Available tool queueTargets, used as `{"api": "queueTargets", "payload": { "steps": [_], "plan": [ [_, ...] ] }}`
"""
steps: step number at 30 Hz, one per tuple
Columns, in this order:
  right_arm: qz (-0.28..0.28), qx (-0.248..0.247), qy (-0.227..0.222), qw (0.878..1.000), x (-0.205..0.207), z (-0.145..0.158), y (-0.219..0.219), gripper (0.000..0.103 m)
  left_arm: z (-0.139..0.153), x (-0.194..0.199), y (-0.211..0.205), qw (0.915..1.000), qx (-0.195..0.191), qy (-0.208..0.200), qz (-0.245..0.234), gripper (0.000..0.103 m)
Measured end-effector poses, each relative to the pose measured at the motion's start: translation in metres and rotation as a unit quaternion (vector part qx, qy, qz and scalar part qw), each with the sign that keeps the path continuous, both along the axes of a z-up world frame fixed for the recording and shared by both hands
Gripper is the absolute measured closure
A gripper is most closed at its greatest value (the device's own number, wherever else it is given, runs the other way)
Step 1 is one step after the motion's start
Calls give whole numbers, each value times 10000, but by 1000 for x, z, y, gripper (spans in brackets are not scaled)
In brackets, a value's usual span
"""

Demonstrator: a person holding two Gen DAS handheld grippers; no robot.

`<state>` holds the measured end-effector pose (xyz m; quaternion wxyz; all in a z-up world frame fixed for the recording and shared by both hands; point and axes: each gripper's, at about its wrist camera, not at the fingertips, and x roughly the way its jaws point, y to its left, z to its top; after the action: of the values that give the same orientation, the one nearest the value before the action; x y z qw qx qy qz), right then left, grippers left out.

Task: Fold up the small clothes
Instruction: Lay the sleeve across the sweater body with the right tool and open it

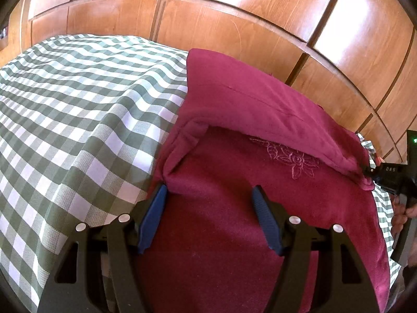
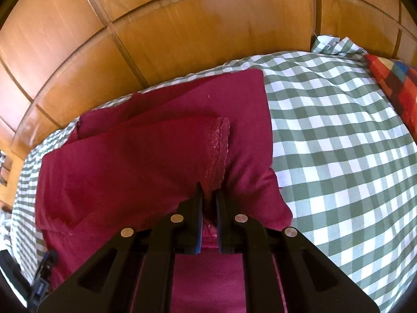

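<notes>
A maroon garment [image 1: 234,208] with a stitched flower [image 1: 292,159] lies on a green-and-white checked cloth [image 1: 78,104]. Its far part is folded over toward me. My left gripper [image 1: 208,193] is open just above the garment's near left part, holding nothing. My right gripper [image 2: 208,195] is shut on the garment's hemmed edge [image 2: 219,151] and holds that fold over the rest of the garment [image 2: 117,161]. The right gripper also shows at the right edge of the left wrist view [image 1: 365,170], pinching the folded flap's corner.
Wooden panelled doors [image 1: 234,20] stand right behind the checked surface. A multicoloured patchwork cushion [image 2: 396,83] lies at the far right. The checked cloth [image 2: 338,143] spreads to the right of the garment. The left gripper's body [image 2: 39,281] shows at the lower left.
</notes>
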<state>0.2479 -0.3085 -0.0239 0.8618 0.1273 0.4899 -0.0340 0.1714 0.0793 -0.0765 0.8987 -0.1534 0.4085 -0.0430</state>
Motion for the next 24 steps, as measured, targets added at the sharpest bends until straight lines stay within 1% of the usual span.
{"api": "queueTargets", "payload": {
  "steps": [2, 4, 6, 8, 9, 10, 11, 12, 14, 17, 20, 21, 22, 24],
  "plan": [
    [-5, 24, -30, 10000, -2, 4, -1, 96, 2, 0, 1, 10000, 4, 40, -15, 36],
    [46, 75, -123, 9999, -7, 12, -2, 96, 10, 0, 1, 9998, 37, 173, -70, 36],
    [130, 114, -134, 9998, -9, 17, -4, 96, 19, -3, 3, 9998, 14, 154, -160, 37],
    [116, 100, -121, 9998, -11, 19, -7, 90, 33, -6, 6, 9998, -75, -26, -170, 37],
    [44, 32, -169, 9998, -14, 22, -11, 82, 42, -4, 7, 9995, -172, -122, -228, 37],
    [-34, 15, -252, 9997, -17, 26, -13, 73, 49, -2, 6, 9993, -182, -202, -251, 37],
    [-122, 21, -352, 9993, -22, 31, -16, 70, 55, 0, 5, 9991, -153, -285, -266, 37],
    [-176, 1, -469, 9987, -27, 36, -16, 68, 59, 4, 3, 9989, -118, -348, -290, 37],
    [-134, -48, -668, 9977, -32, 44, -12, 68, 66, 16, -3, 9985, -4, -414, -371, 37],
    [209, -91, -774, 9967, -31, 50, 8, 68, 66, 35, -12, 9982, 138, -392, -427, 37],
    [572, -294, -655, 9958, -20, 38, 37, 68, 58, 51, -19, 9984, 226, -197, -469, 37],
    [649, -351, -563, 9957, -16, 30, 43, 68, 53, 54, -21, 9984, 277, -103, -481, 37],
    [687, -444, -441, 9957, -12, 20, 48, 68, 43, 59, -24, 9979, 383, 118, -517, 38],
    [706, -836, -207, 9938, -7, -5, 57, 68, 28, 63, -27, 9965, 522, 339, -552, 39]
  ]
}}
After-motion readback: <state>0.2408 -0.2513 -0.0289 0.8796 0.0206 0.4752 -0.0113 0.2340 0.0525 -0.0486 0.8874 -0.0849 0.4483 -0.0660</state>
